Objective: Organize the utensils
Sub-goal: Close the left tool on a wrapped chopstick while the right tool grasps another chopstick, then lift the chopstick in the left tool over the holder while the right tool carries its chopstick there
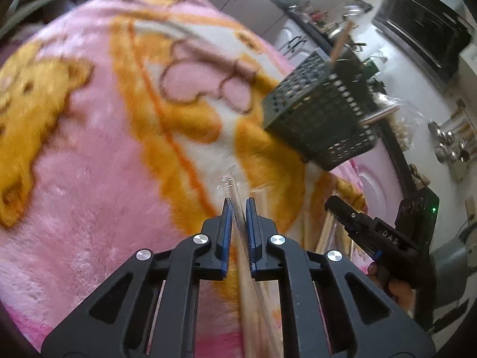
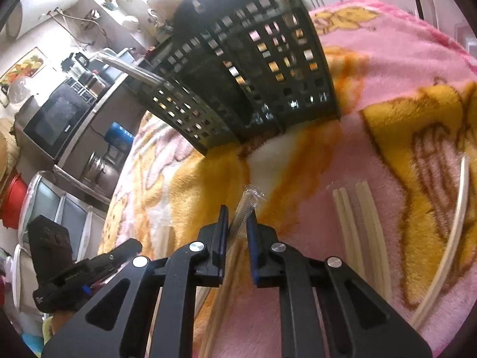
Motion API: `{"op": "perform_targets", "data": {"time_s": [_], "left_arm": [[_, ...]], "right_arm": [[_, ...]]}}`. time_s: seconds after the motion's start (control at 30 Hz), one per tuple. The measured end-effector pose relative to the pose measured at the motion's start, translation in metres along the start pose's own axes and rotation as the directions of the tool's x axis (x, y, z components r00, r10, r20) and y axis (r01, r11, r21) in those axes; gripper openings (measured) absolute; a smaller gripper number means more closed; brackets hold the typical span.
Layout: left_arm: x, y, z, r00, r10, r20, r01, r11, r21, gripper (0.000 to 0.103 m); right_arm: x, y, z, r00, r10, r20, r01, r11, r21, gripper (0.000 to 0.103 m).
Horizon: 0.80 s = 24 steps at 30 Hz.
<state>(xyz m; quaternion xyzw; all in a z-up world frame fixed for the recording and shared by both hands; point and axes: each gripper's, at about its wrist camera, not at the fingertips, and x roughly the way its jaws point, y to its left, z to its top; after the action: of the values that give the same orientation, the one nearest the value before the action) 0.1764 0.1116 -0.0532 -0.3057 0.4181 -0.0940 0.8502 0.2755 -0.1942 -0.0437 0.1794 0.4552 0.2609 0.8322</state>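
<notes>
While my left tool (image 1: 237, 208) and right tool (image 2: 237, 217) each pinch wrapped chopsticks (image 2: 245, 208) nearly closed, just before the black basket (image 2: 253, 68), slick plastic could let either pair slip onto the blanket (image 1: 89, 149).

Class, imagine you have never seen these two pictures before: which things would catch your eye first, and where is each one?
The pink and orange cartoon blanket fills most of both views. On it stands a dark perforated utensil basket, ahead of both grippers. In the foreground, the left gripper and the right gripper each close around clear-wrapped chopsticks, and another wrapped set lies on the blanket to the right.
</notes>
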Motion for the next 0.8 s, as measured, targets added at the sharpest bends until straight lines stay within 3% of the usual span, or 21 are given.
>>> {"op": "perform_targets", "data": {"time_s": [0.2, 0.4, 0.8], "left_arm": [[-0.021, -0.028, 0.010, 0.997, 0.004, 0.071, -0.011, 0.995, 0.096, 0.001], [-0.028, -0.044, 0.019, 0.996, 0.002, 0.089, -0.015, 0.990, 0.139, 0.001], [-0.048, -0.089, 0.035, 0.986, -0.015, 0.164, -0.029, 0.965, 0.261, 0.001]], "right_arm": [[-0.027, 0.014, 0.003, 0.996, -0.017, 0.083, 0.024, 0.997, -0.073, 0.011], [-0.050, 0.025, 0.006, 0.986, -0.035, 0.162, 0.055, 0.991, -0.123, 0.010], [-0.094, 0.040, 0.012, 0.953, -0.045, 0.300, 0.107, 0.975, -0.195, 0.008]]}}
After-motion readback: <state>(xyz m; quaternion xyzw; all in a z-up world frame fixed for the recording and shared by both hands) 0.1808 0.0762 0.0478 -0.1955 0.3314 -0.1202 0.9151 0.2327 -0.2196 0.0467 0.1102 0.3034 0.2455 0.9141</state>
